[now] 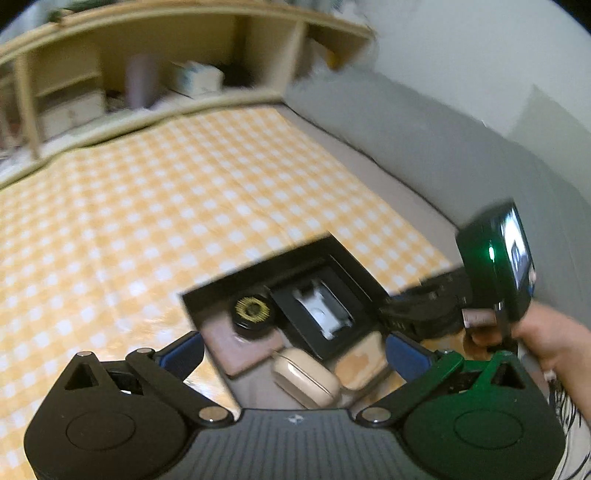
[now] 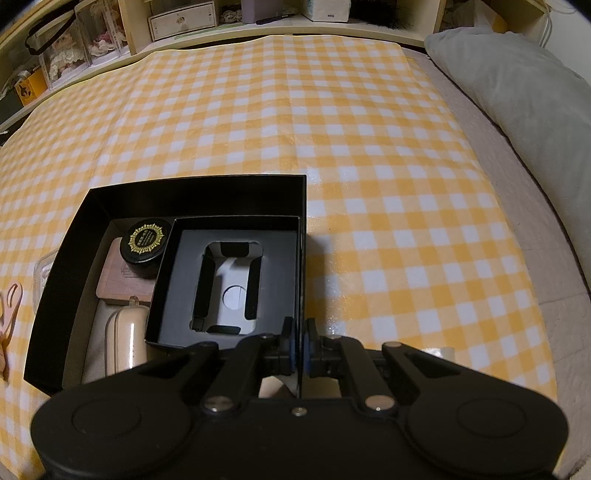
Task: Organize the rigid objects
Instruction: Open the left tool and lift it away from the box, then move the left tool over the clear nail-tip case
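An open black box [image 2: 199, 192] sits on the yellow checked cloth [image 2: 332, 129]. Inside it are a round black jar with a gold emblem [image 2: 146, 240], a pinkish wooden block [image 2: 118, 282], a beige case [image 2: 123, 339] and a smaller black insert box [image 2: 177, 280] with a white cut-out. My right gripper [image 2: 301, 350] is shut on the box's right wall. In the left wrist view my left gripper [image 1: 295, 354] hangs wide open above the beige case [image 1: 304, 376], touching nothing. The jar [image 1: 253, 310] and insert box [image 1: 291, 306] lie just beyond it, and the right gripper [image 1: 391, 306] holds the box edge.
A wooden shelf unit [image 2: 184, 22] with boxes and dolls runs along the far edge. A grey pillow [image 2: 517, 92] lies at the right. A clear plastic piece [image 2: 42, 269] and a pinkish item [image 2: 9, 306] rest left of the box. A person's hand [image 1: 546, 332] grips the right tool.
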Action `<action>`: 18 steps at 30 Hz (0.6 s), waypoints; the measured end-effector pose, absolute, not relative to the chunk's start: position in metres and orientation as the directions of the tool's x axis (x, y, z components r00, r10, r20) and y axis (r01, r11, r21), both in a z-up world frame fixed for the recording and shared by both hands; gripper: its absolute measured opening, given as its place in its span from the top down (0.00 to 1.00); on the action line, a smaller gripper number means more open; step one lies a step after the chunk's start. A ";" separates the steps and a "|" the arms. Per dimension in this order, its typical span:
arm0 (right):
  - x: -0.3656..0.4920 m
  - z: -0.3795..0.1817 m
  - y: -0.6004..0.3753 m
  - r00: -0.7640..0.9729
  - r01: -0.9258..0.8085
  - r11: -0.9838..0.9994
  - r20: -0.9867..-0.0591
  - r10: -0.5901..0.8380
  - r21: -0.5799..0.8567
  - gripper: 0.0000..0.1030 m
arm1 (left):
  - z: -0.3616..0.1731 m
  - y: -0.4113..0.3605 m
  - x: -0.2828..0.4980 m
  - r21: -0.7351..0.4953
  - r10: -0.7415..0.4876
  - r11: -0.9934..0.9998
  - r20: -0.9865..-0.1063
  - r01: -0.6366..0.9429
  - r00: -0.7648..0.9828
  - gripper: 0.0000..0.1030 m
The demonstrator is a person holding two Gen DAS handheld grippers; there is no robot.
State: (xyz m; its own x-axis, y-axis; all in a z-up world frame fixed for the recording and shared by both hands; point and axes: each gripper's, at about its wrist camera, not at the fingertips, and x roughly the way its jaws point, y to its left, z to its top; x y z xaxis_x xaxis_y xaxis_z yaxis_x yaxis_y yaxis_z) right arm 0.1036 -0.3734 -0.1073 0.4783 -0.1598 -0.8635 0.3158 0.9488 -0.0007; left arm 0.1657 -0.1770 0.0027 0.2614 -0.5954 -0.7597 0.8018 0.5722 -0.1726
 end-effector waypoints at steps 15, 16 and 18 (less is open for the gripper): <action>0.103 -0.108 -0.373 0.478 0.317 0.949 -0.863 -0.160 -0.001 0.95 | -0.014 -0.107 0.209 -0.269 -0.480 0.836 -0.781 0.478 0.399 0.00; 0.103 -0.107 -0.373 0.478 0.317 0.948 -0.864 -0.159 0.001 0.95 | -0.019 -0.104 0.212 -0.306 -0.486 0.842 -0.788 0.444 0.378 0.00; 0.103 -0.108 -0.373 0.478 0.317 0.948 -0.864 -0.159 0.001 0.95 | -0.033 -0.101 0.219 -0.372 -0.495 0.851 -0.805 0.371 0.328 0.00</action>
State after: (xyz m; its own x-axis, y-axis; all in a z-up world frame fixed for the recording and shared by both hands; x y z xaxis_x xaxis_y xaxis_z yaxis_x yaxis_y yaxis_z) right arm 0.1028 -0.3732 -0.1080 0.4785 -0.1593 -0.8635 0.3170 0.9484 0.0007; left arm 0.2194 -0.1013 -0.0331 0.3276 -0.4952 -0.8046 0.3714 0.8506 -0.3723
